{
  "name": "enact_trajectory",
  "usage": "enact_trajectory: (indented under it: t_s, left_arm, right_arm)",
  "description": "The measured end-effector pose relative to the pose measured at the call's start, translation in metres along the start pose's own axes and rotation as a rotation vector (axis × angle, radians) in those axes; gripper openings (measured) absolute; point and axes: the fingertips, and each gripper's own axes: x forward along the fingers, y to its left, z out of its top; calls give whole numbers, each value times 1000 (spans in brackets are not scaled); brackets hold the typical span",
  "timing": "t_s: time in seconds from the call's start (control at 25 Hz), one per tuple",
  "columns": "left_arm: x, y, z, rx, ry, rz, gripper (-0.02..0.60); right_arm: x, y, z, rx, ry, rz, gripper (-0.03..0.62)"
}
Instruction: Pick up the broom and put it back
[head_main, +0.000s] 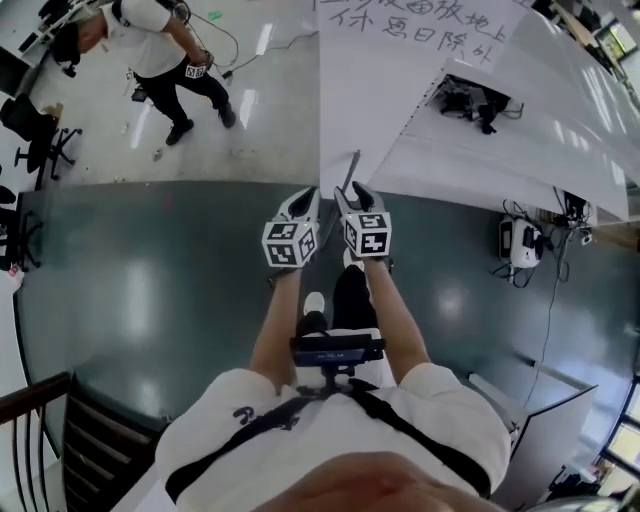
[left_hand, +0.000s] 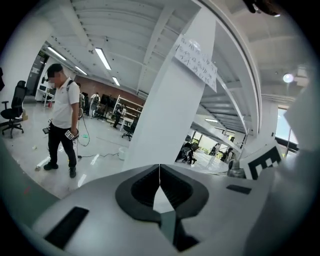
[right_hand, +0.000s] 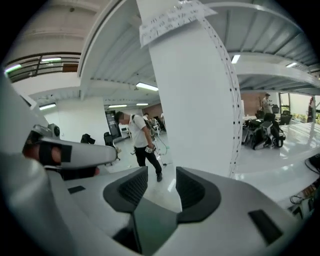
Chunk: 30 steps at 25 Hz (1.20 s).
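While the person stands on the dark floor: both grippers are held out side by side, near the foot of a white pillar.
Left gripper: jaws clenched, pads meeting in a thin line in its own view, nothing between them.
Right gripper: jaws released, with a clear gap in its own view; only pale floor and the pillar show through it.
Grippers together: close beside each other, marker cubes almost level, not touching.
Broom: no gripper view shows it. From the head, a thin grey rod stands tilted at the pillar's near corner, just past the right gripper's tips; I cannot tell whether it is the broom's handle, or whether the jaws touch it.
Broom and jaws: neither pair holds anything.
Pillar: straight ahead of both grippers, with a handwritten paper sign high up.
Bystander: well apart, on the pale floor to the left, in a white shirt and dark trousers.
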Motion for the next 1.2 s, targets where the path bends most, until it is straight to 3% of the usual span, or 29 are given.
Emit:
enact_trajectory:
  t_s: [0.32,0.6,0.88,1.2]
  left_arm:
    - [-42,-24,94,145,-172,-48,12]
    - [-91,-47,147,216,-299,-64,12]
    - [-112,-61,159,231,-346,-86,12]
    - [-121,-70,159,245,-350,-107,12]
  right_arm:
    - [-63,46,93,-42,-234,-47,143]
    - [-121,69,163,-95,-391,-94,91]
    - [-158,88,190,-115,-478,-109,12]
    - [-169,98,193,-123,-494,-126,8]
